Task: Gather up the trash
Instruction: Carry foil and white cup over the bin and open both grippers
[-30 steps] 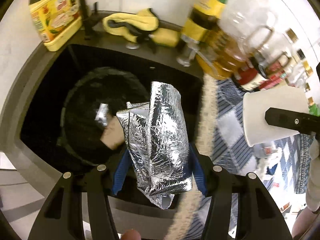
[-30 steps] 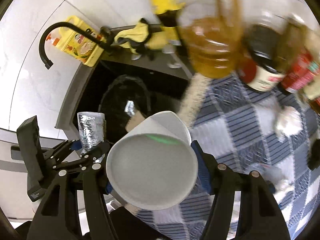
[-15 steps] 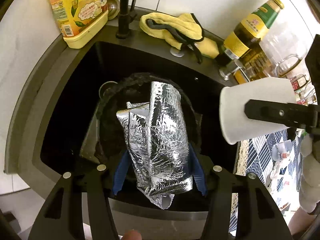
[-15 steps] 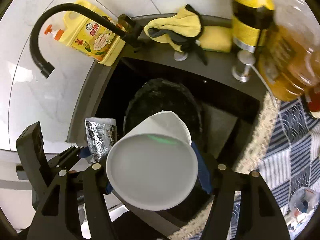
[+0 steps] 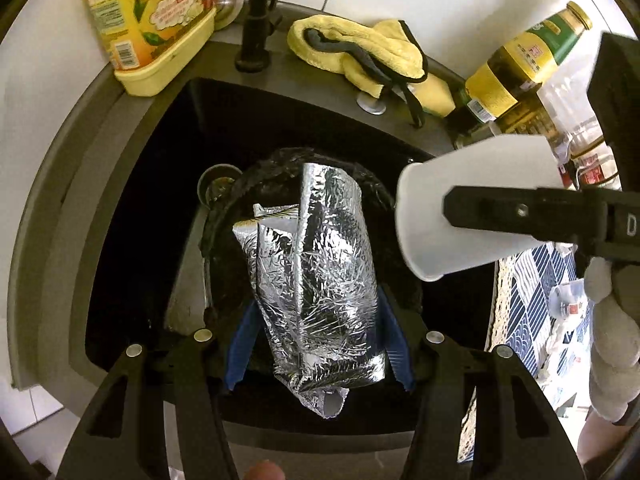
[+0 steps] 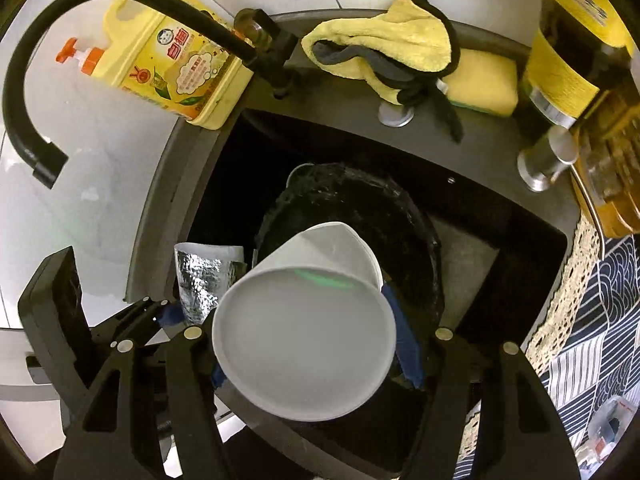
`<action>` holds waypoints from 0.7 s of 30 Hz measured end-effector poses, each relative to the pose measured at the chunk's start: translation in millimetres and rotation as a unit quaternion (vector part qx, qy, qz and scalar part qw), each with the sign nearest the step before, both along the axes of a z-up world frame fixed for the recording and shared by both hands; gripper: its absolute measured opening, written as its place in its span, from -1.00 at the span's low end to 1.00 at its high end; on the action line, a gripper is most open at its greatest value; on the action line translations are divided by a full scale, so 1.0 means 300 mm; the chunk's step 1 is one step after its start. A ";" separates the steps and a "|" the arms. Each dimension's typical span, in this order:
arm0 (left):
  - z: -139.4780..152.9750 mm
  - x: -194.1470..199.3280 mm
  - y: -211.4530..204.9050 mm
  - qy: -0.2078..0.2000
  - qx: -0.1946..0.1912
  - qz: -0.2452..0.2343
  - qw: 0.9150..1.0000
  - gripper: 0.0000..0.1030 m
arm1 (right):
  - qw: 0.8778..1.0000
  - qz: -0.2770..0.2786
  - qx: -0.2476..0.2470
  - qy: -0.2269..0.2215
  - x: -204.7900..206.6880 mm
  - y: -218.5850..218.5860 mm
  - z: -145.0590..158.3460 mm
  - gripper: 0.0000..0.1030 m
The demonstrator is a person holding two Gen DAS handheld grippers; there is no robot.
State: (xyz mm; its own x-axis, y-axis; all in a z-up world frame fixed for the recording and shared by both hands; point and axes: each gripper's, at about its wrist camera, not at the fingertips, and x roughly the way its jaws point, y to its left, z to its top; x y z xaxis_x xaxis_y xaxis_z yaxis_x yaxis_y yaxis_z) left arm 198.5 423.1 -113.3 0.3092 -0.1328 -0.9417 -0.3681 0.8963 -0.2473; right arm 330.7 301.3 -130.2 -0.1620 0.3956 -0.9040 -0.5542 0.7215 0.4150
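My left gripper (image 5: pixel 316 340) is shut on a crumpled silver foil wrapper (image 5: pixel 316 276), held above a black bag-lined bin (image 5: pixel 384 192) that stands in the dark sink (image 5: pixel 132 208). My right gripper (image 6: pixel 316 344) is shut on a white paper cup (image 6: pixel 304 340), also over the bin (image 6: pixel 400 224). In the left wrist view the cup (image 5: pixel 472 208) and the right gripper sit just right of the foil. In the right wrist view the foil (image 6: pixel 200 280) and the left gripper sit just left of the cup.
A black faucet (image 6: pixel 100 4) and a yellow soap bottle (image 6: pixel 168 64) stand behind the sink. A yellow cloth (image 6: pixel 384 40), a sponge (image 6: pixel 484 80) and glass bottles (image 5: pixel 516 64) line the rim. A patterned cloth (image 6: pixel 592 320) with small litter lies to the right.
Both grippers have moved left from the patterned cloth to above the sink and bin, and come closer to each other. Each keeps hold of its item.
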 end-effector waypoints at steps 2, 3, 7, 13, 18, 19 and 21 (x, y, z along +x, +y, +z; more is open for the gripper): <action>-0.009 0.005 0.003 0.002 -0.007 0.001 1.000 0.06 | 1.000 -0.002 -0.003 0.006 0.005 0.010 -0.013 0.24; -0.012 0.008 0.005 0.003 -0.008 0.001 1.000 0.06 | 1.000 -0.002 -0.004 0.008 0.005 0.014 -0.018 0.25; -0.017 0.009 0.014 0.001 -0.017 0.001 1.000 0.40 | 1.000 0.004 -0.001 0.009 -0.006 0.019 -0.010 0.46; -0.016 0.006 0.019 0.003 -0.012 0.005 1.000 0.41 | 1.000 -0.006 0.001 -0.001 -0.002 -0.007 0.023 0.46; -0.002 -0.009 0.013 0.002 -0.009 0.008 1.000 0.41 | 1.000 -0.015 0.006 -0.005 -0.007 -0.034 0.047 0.46; 0.004 -0.013 0.012 0.001 -0.007 0.009 1.000 0.41 | 1.000 -0.013 0.007 -0.008 -0.012 -0.036 0.053 0.46; 0.014 -0.021 0.010 -0.002 -0.005 0.012 1.000 0.41 | 1.000 -0.014 0.011 -0.009 -0.021 -0.043 0.062 0.46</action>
State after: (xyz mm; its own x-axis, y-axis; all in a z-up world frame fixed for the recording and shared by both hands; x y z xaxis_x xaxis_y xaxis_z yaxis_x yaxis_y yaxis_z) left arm 192.0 426.2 -109.1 0.3156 -0.1336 -0.9394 -0.3894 0.8846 -0.2566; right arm 324.4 288.4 -111.6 -0.1335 0.4199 -0.8977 -0.5418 0.7276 0.4209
